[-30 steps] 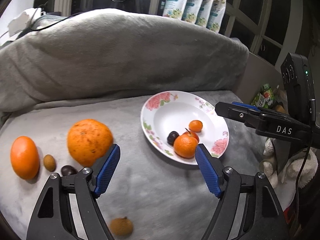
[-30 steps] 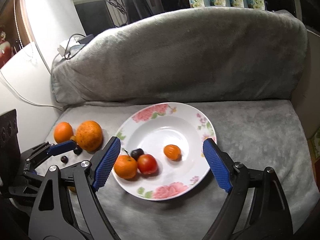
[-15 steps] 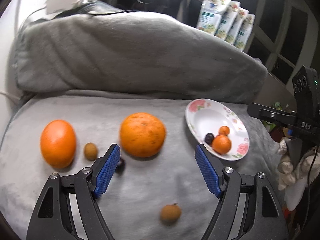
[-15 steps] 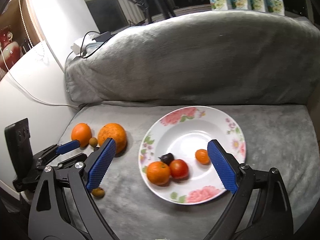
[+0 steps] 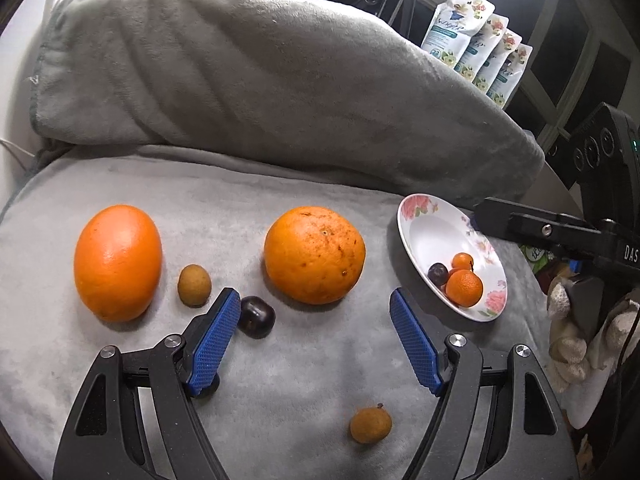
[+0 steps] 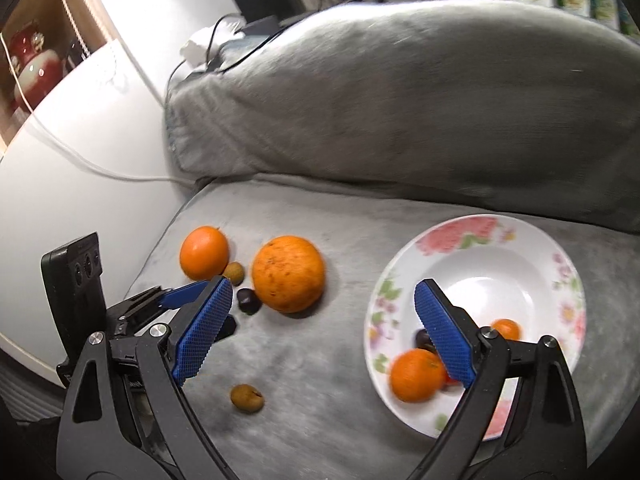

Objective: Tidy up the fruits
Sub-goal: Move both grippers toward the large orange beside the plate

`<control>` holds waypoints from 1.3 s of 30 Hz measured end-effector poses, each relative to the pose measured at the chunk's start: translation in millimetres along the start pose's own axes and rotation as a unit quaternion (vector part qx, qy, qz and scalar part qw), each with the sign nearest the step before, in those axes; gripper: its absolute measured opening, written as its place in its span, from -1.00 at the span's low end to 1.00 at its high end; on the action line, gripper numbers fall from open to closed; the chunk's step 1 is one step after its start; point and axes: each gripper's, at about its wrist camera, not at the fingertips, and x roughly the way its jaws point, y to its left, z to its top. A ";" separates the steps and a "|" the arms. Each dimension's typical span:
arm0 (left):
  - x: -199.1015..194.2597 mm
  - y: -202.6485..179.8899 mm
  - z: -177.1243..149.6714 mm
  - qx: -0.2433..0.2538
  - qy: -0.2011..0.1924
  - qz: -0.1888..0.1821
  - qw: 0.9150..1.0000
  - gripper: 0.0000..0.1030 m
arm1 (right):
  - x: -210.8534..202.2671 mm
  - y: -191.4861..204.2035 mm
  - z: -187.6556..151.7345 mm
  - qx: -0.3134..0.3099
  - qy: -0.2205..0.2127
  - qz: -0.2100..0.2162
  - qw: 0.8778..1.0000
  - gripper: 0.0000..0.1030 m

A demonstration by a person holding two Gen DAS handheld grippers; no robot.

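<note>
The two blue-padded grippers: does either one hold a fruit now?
No. The left gripper and right gripper are both open, with nothing between their pads.

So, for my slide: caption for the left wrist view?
Open left gripper over a grey blanket with loose oranges beside a part-filled floral plate.

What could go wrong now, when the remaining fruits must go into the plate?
The rough large orange looks about as wide as the open left hand-held gripper, so the grip may slip. The dark plum lies beside one pad and could roll away. The flowered plate rests on soft blanket and may tip.
</note>
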 end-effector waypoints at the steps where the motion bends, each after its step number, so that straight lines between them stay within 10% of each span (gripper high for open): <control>1: 1.7 0.1 0.6 0.000 0.000 -0.002 1.000 0.50 | 6.2 2.1 1.4 -0.001 0.009 0.007 1.000 0.84; 39: 49.2 4.6 18.2 -0.007 0.035 -0.017 0.999 0.23 | 99.5 0.1 19.1 0.060 0.112 0.055 0.990 0.27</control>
